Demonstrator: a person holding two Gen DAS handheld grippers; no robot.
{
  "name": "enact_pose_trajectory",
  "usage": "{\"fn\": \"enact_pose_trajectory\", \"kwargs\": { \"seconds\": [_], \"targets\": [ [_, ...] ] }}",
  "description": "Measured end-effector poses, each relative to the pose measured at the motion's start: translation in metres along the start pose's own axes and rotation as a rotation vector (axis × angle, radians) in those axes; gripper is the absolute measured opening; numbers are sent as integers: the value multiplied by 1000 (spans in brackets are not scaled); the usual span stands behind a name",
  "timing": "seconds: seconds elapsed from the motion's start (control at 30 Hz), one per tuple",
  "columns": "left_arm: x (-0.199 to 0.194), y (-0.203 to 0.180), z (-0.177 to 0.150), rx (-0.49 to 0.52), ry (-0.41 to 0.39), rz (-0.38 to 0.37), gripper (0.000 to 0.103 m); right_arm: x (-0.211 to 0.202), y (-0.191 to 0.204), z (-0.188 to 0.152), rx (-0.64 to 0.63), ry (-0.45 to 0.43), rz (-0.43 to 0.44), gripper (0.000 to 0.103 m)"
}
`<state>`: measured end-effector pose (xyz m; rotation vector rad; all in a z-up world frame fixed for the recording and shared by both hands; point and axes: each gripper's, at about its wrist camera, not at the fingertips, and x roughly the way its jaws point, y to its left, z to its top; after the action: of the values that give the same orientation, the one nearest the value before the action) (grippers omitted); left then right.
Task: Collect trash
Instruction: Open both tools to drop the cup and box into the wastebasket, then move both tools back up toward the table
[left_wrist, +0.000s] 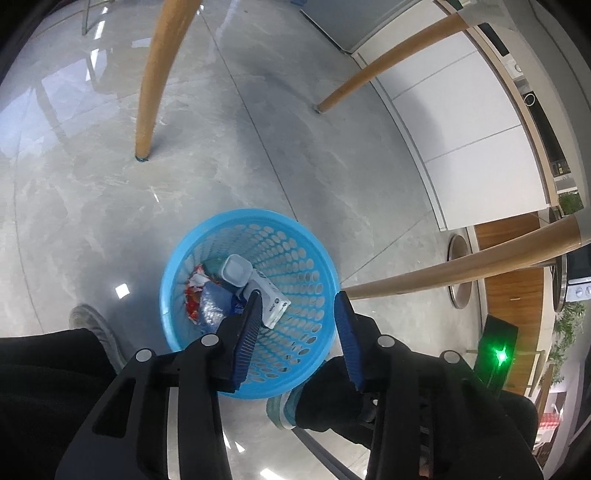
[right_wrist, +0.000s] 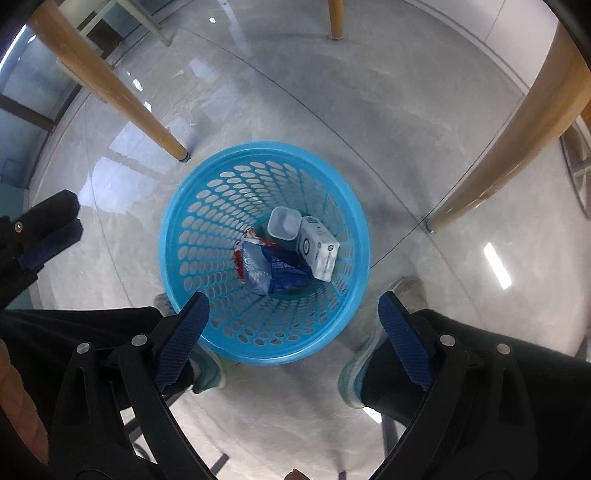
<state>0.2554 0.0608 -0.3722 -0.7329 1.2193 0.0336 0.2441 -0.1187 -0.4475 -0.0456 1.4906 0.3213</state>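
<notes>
Blue perforated bin (left_wrist: 255, 236) on glossy grey tile floor (left_wrist: 92, 192), seen from the left wrist, low and centre. Inside it: grey plastic tub (left_wrist: 236, 271), white carton (left_wrist: 271, 295) leaning on the wall, red-white wrapper (left_wrist: 192, 295), bluish pouch (left_wrist: 212, 304). Left gripper (left_wrist: 299, 302) above the near rim, jaws apart, nothing between the pads, only bin mesh visible through the gap. Left pad tip overlapping the carton in view; contact impossible to tell. 3 tan wooden legs (left_wrist: 151, 85) around the bin, none touching it. Black trouser legs and 2 shoes (left_wrist: 284, 410) just beside the near side of the bin. Green light (left_wrist: 501, 356) on a dark device at right. White cabinets (left_wrist: 461, 122) beyond.

Right wrist view: same bin (right_wrist: 173, 236) dead centre, looked into nearly straight down. Tub (right_wrist: 283, 223) at the far side, carton (right_wrist: 318, 251) touching it on the right, pouch (right_wrist: 275, 271) in the middle over the wrapper (right_wrist: 242, 254). Right gripper (right_wrist: 293, 314) wide open over the near rim, empty, pads well apart. Left gripper (right_wrist: 55, 221) at the left edge, outside the bin's rim in this view. Shoes (right_wrist: 354, 373) either side of the bin's near edge. Wooden legs (right_wrist: 122, 99) at upper left, top and right. All visible trash inside the bin, none on the floor in view.
</notes>
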Motion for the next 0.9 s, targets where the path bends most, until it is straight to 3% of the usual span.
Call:
{"fn": "enact_pose_trajectory", "kwargs": {
  "seconds": [0.5, 0.67, 0.9],
  "targets": [
    [-36, 6, -26, 96, -23, 175, 42, -63, 3, -37, -40, -80, -32, 93],
    [-51, 0, -38, 128, -36, 206, 55, -102, 0, -57, -18, -135, -28, 94],
    [-90, -9, -68, 210, -73, 320, 66, -159, -1, -93, -62, -221, -14, 95]
  ]
}}
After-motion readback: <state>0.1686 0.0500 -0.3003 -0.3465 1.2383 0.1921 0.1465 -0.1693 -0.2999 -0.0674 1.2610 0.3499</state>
